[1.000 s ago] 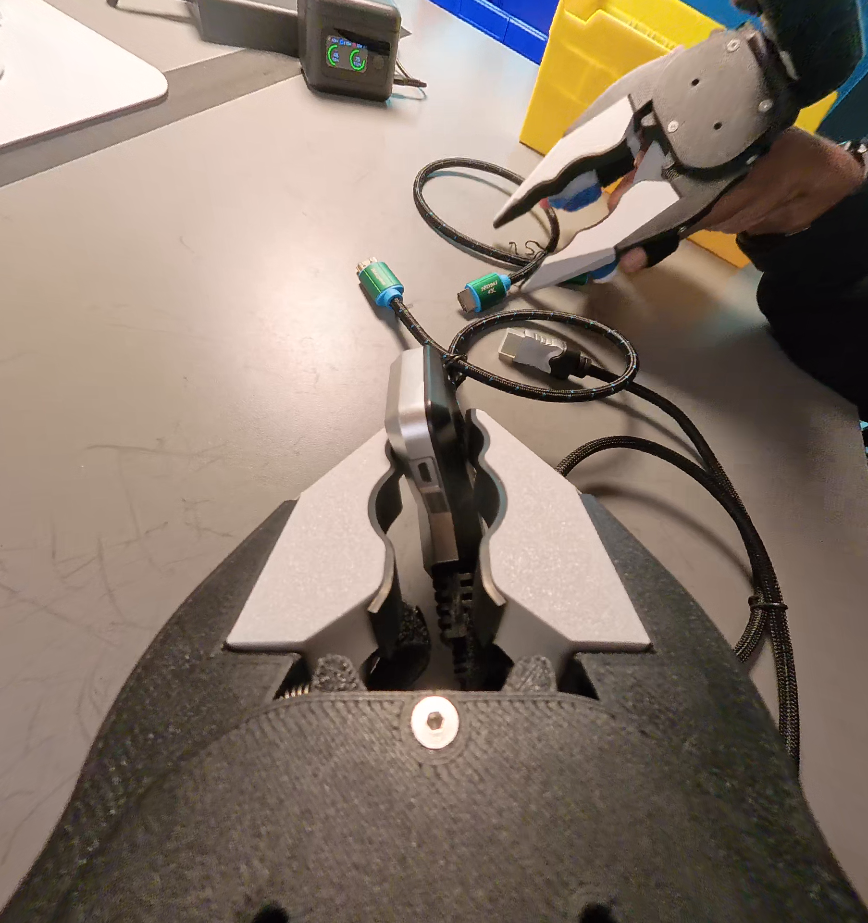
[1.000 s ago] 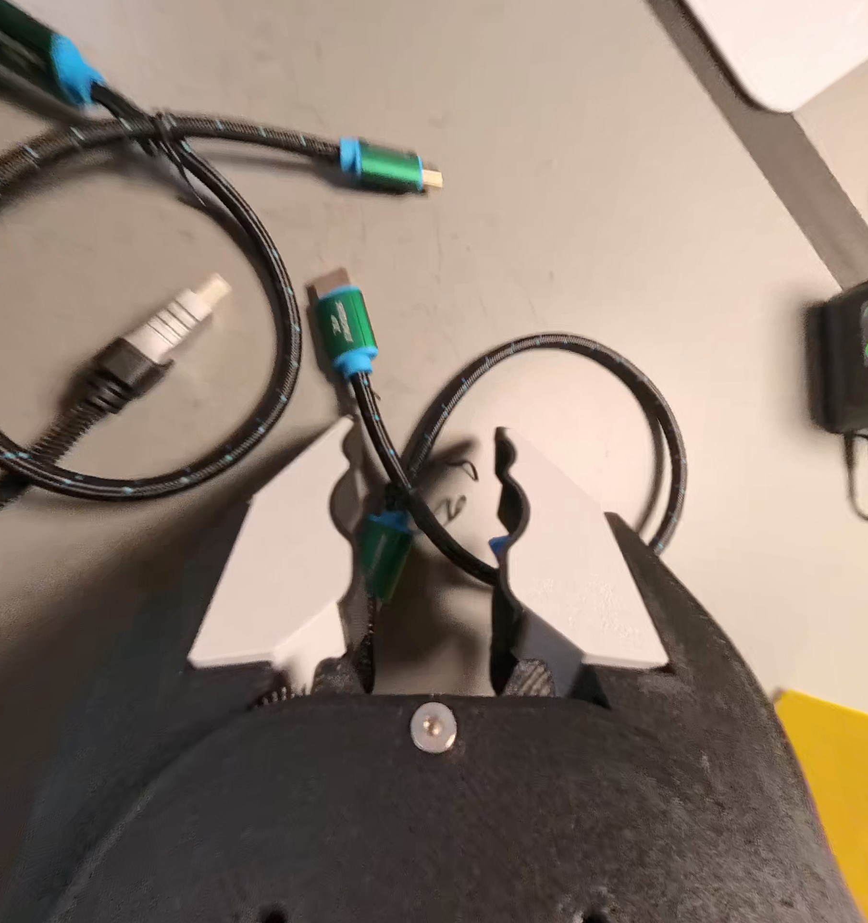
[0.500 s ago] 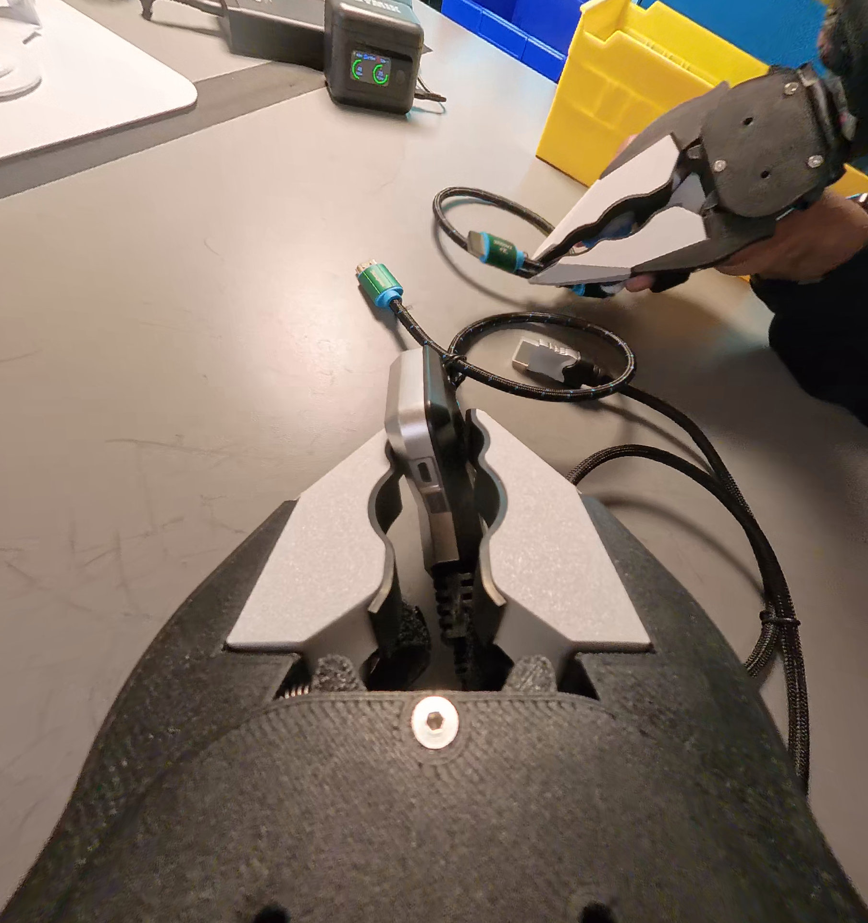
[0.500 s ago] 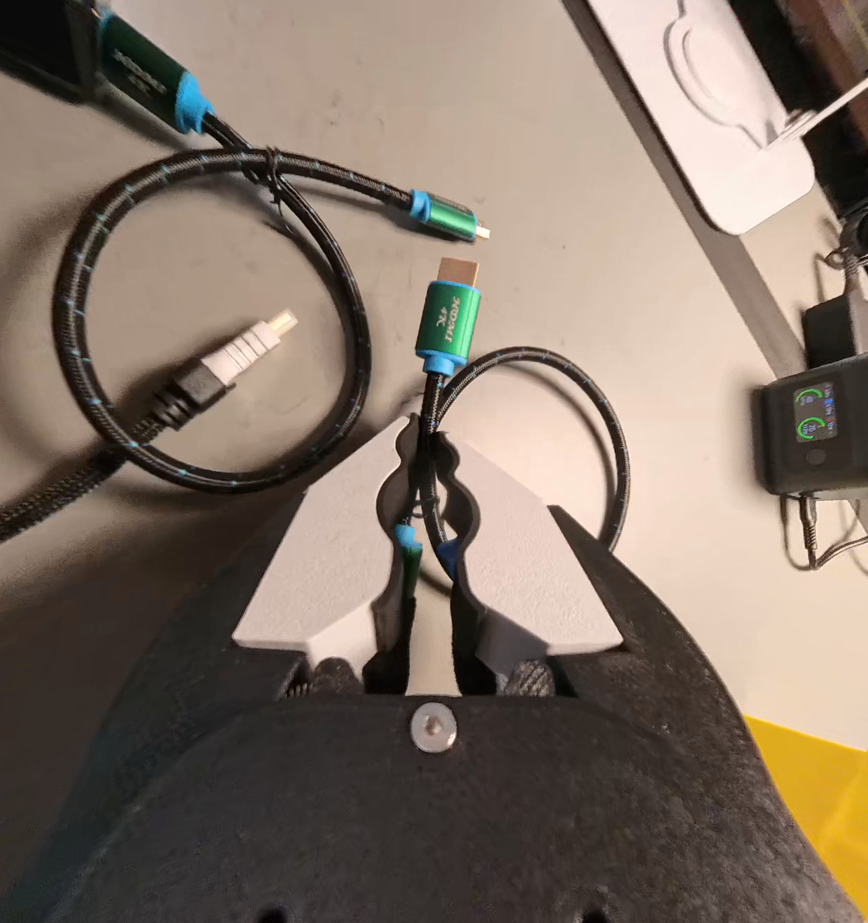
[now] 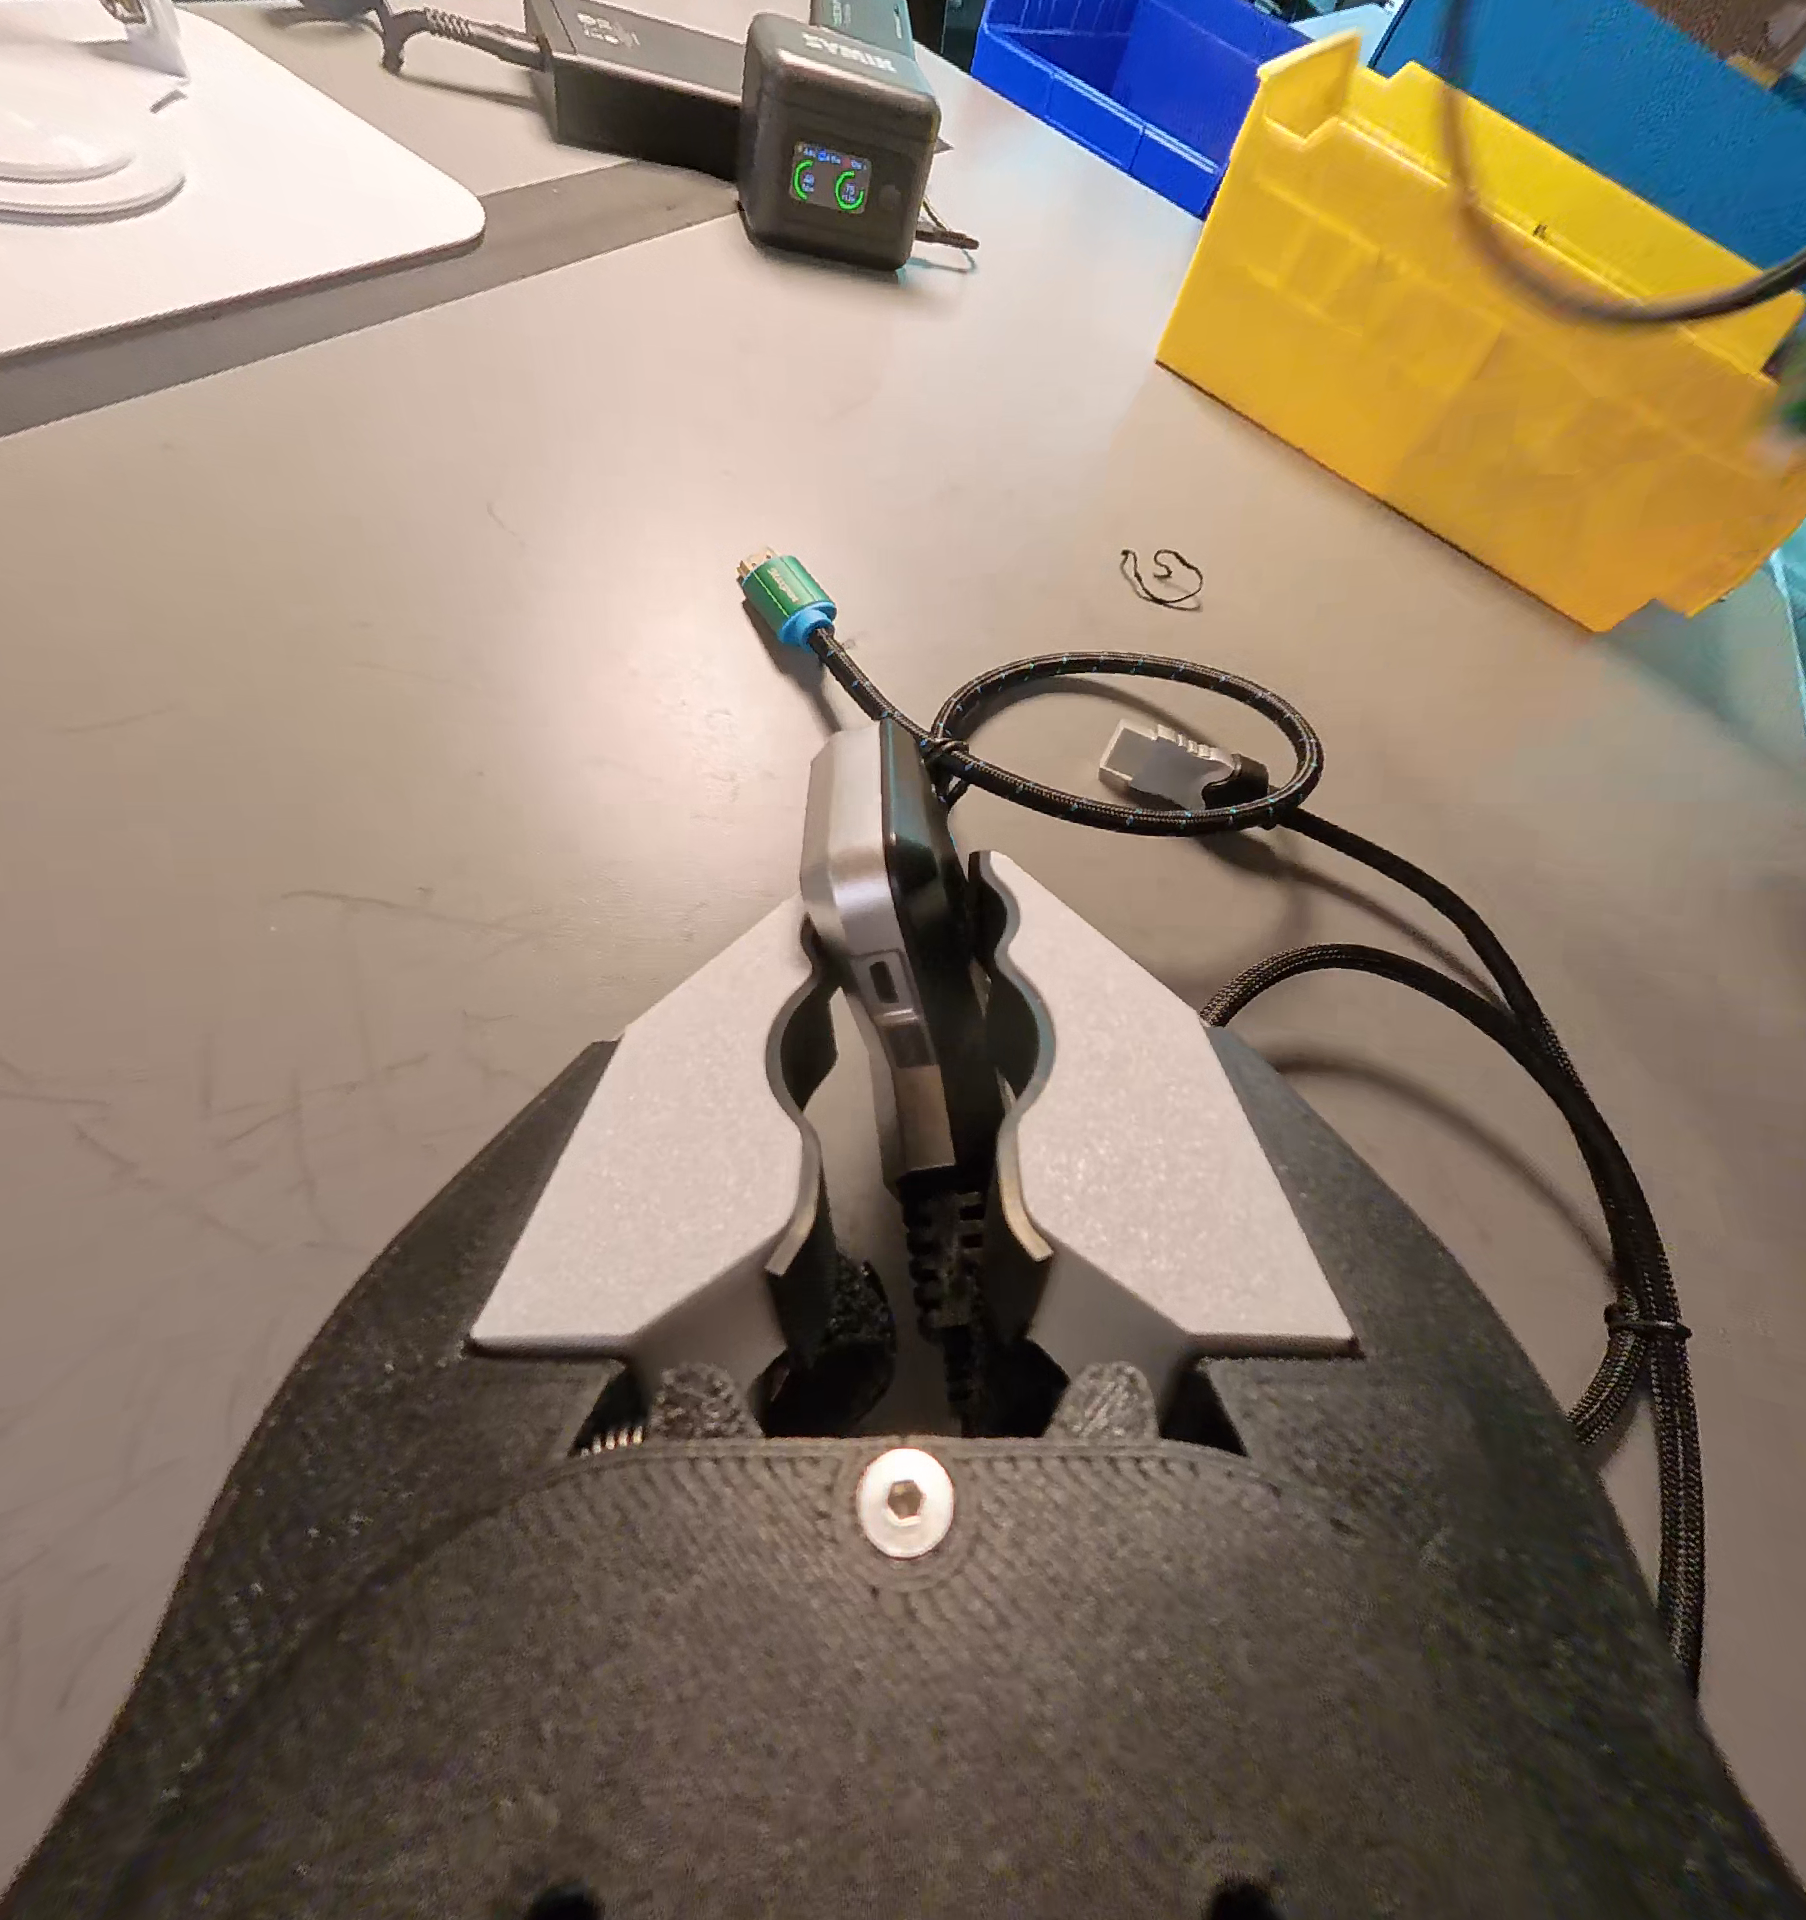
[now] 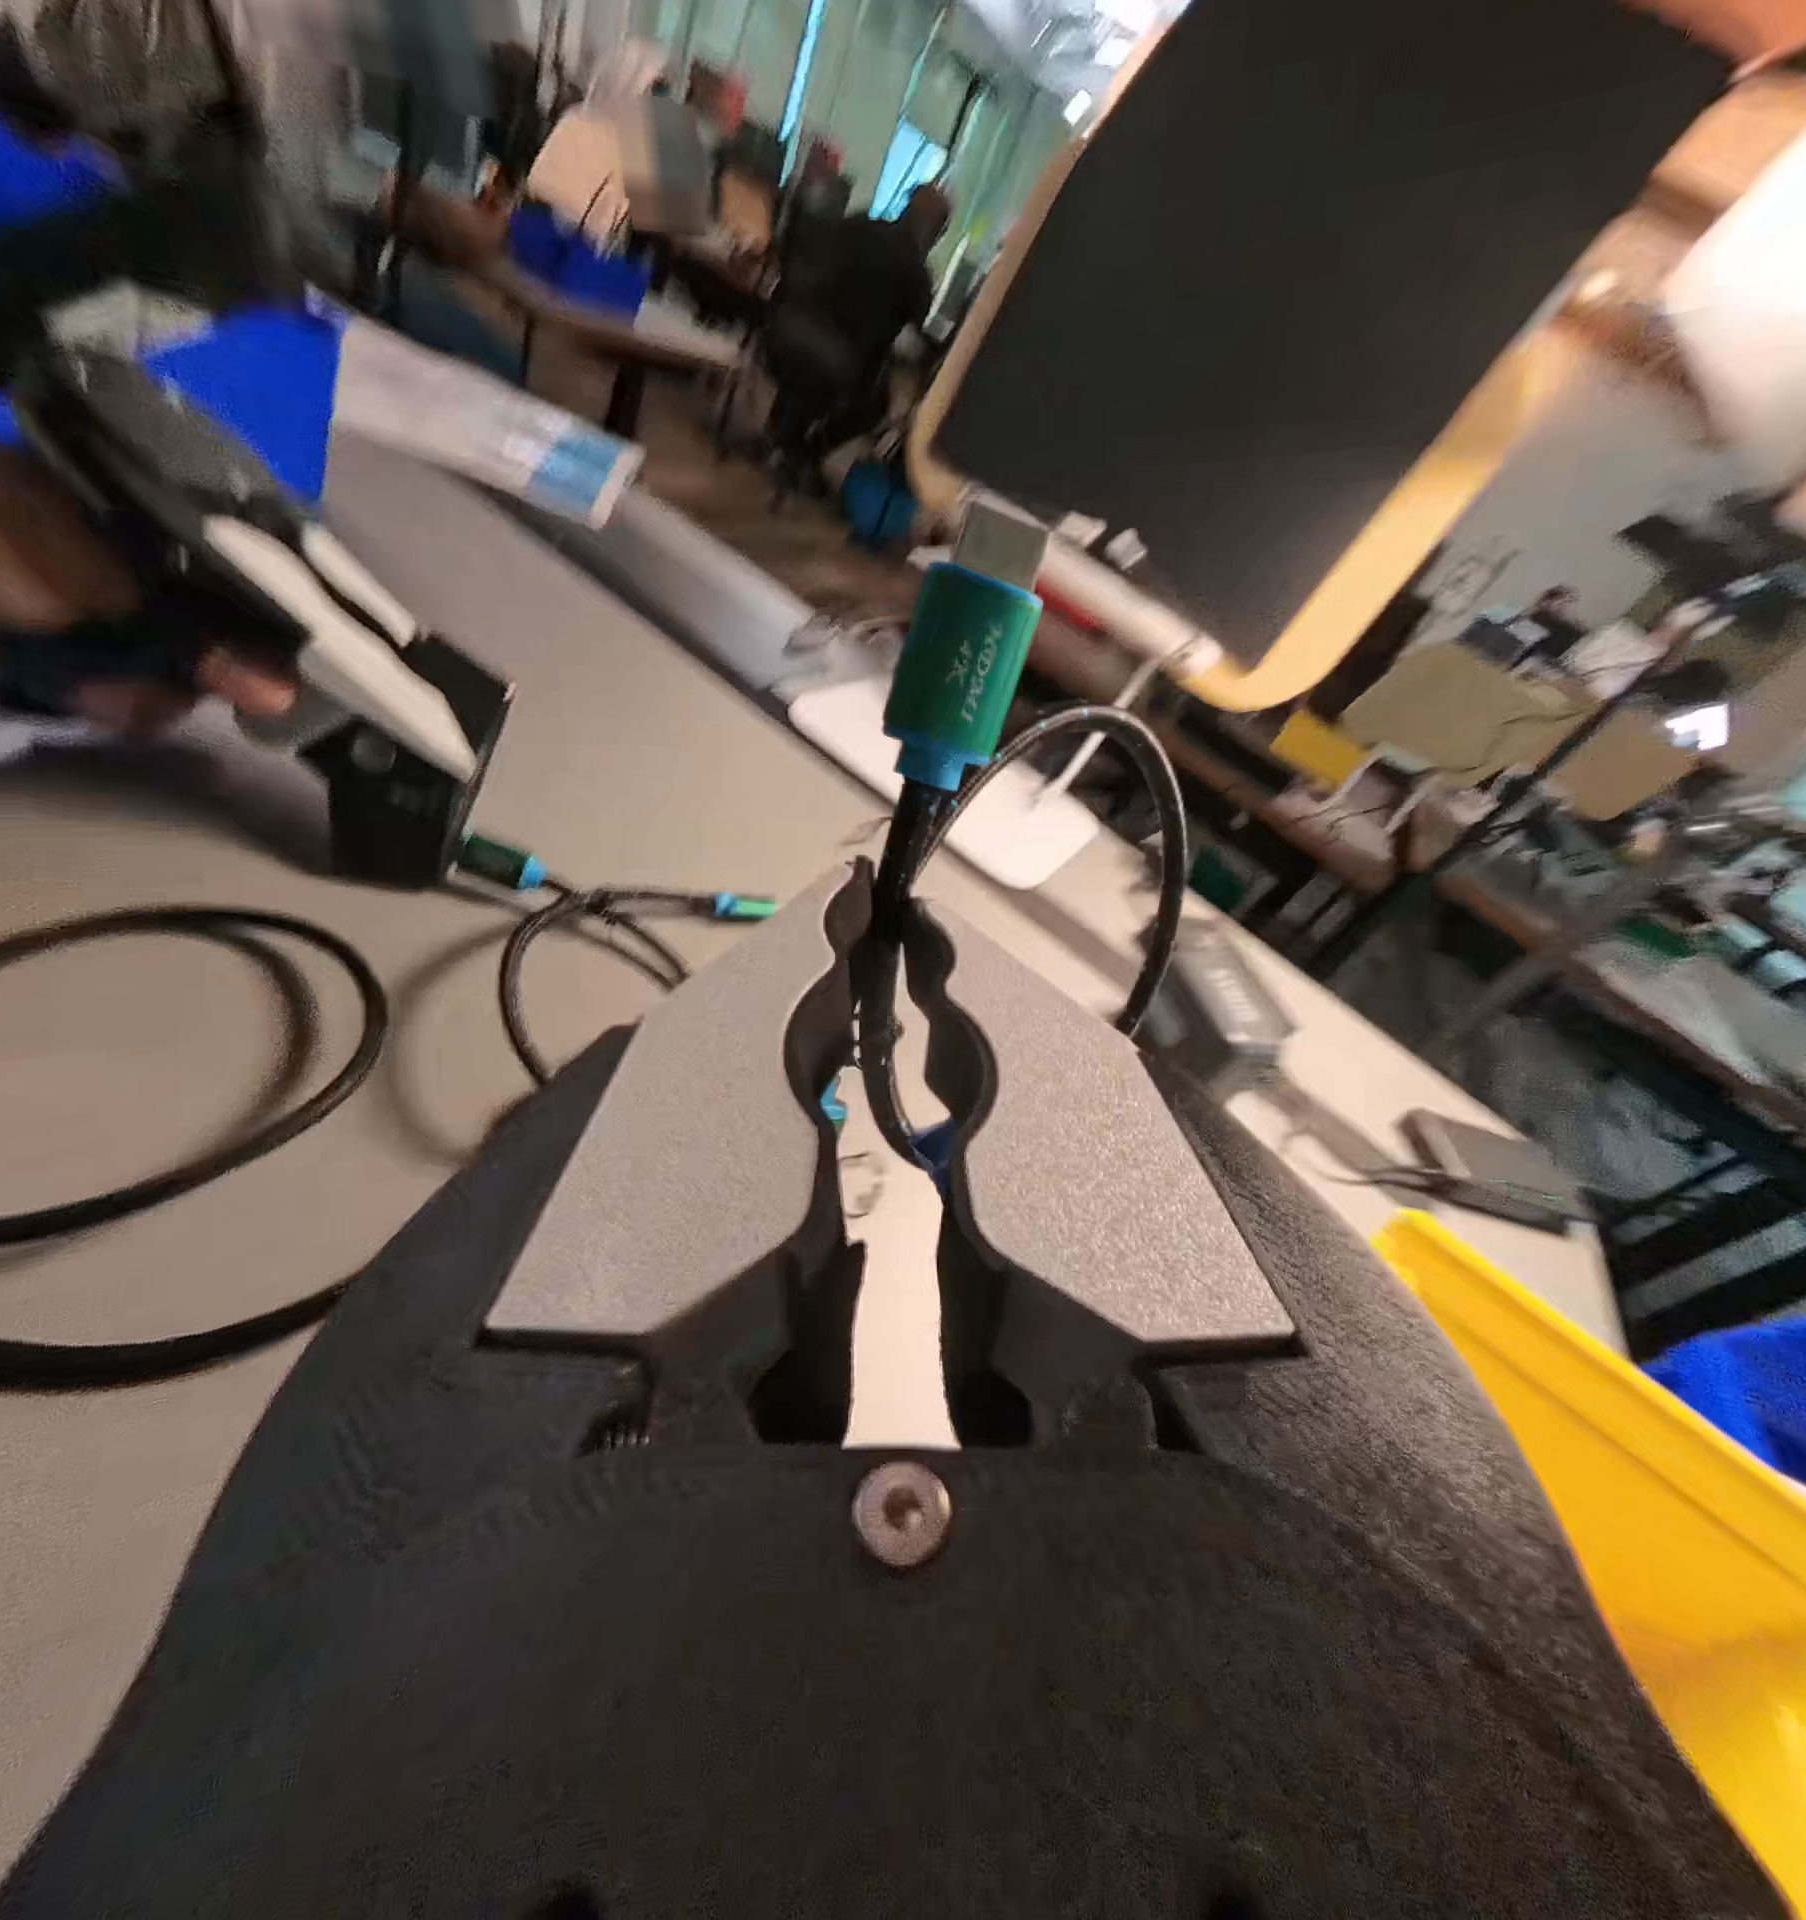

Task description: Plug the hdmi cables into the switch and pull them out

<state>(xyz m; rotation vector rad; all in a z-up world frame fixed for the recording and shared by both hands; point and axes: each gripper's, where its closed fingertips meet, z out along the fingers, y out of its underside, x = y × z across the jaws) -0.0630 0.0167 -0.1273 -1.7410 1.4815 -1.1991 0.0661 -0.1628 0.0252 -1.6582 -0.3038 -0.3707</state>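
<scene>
**Both tools loaded, first plug not yet in**

The left tool [image 5: 904, 1049] is clamped on the switch [image 5: 868, 873], a slim grey-and-black box held on edge low over the bench [image 5: 359, 727], its small side ports facing up and left. The right tool [image 6: 883, 997] is closed on the braided lead of an HDMI cable [image 6: 894, 862], raised well clear of the bench, with the green plug [image 6: 966, 665] standing past the fingertips and pointing up and away.

On the bench just beyond the switch lie a looped black cable [image 5: 1138, 748], a silver plug [image 5: 1159, 764] inside the loop and a second green plug [image 5: 783, 597]. A yellow bin [image 5: 1450, 343] sits farther right.

This looks like the carry-over before the first insertion. The next move calls for bringing the raised plug down, squaring it to an HDMI port and pushing straight while the left tool braces.
</scene>
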